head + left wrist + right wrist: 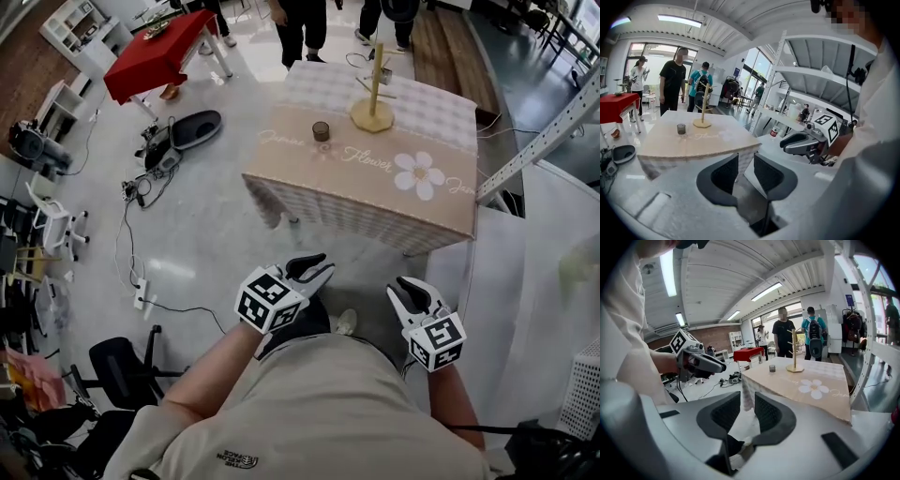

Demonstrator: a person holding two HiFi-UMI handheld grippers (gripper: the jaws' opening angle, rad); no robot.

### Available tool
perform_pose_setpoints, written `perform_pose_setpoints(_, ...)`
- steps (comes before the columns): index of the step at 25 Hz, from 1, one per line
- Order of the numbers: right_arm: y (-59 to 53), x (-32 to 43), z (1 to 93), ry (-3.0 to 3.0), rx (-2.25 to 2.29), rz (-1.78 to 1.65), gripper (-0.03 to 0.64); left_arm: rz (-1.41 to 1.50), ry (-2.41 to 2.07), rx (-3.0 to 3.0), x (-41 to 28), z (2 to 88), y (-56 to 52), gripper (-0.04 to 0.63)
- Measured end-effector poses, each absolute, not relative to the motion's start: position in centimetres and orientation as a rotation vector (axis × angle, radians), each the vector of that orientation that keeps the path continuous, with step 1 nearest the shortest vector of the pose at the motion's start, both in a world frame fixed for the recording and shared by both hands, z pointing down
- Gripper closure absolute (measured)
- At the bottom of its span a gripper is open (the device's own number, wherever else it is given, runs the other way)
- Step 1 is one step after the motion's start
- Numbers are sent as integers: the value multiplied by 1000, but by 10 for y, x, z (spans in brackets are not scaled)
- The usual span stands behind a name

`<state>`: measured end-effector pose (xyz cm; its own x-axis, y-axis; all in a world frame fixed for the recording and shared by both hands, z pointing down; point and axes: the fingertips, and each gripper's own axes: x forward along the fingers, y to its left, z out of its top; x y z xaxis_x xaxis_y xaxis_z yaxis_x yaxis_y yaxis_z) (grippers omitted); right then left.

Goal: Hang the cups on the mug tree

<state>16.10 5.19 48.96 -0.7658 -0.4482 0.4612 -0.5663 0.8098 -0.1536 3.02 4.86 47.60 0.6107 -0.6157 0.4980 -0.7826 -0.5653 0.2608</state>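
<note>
A small dark cup (322, 131) stands on the tablecloth-covered table (375, 192), left of the wooden mug tree (374, 89). Both grippers are held close to the person's body, well short of the table. My left gripper (319, 267) is open with a narrow gap and nothing between its jaws. My right gripper (401, 289) is likewise open and empty. The left gripper view shows its jaws (746, 168) aimed at the table, with the cup (681, 129) and the mug tree (703, 110) far off. In the right gripper view the cup (772, 368) and the mug tree (794, 355) lie beyond its jaws (747, 408).
Several people (300, 23) stand behind the table. A red-covered table (155, 52) is at the far left, with cables and devices (169, 141) on the floor near it. A black chair (122, 361) sits at the near left and a white metal rack (534, 141) at the right.
</note>
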Motion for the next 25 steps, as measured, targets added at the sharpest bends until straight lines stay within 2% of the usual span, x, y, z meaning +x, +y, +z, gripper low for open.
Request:
perform_pose_setpoints(13, -76, 160, 490, -2474, 1018, 507, 514, 530, -1198, 2279, -60, 526, -165, 429)
perform_pose_setpoints(25, -155, 138, 494, -2361, 1236, 609, 514, 795, -1290, 2159, -126, 613, -335, 337)
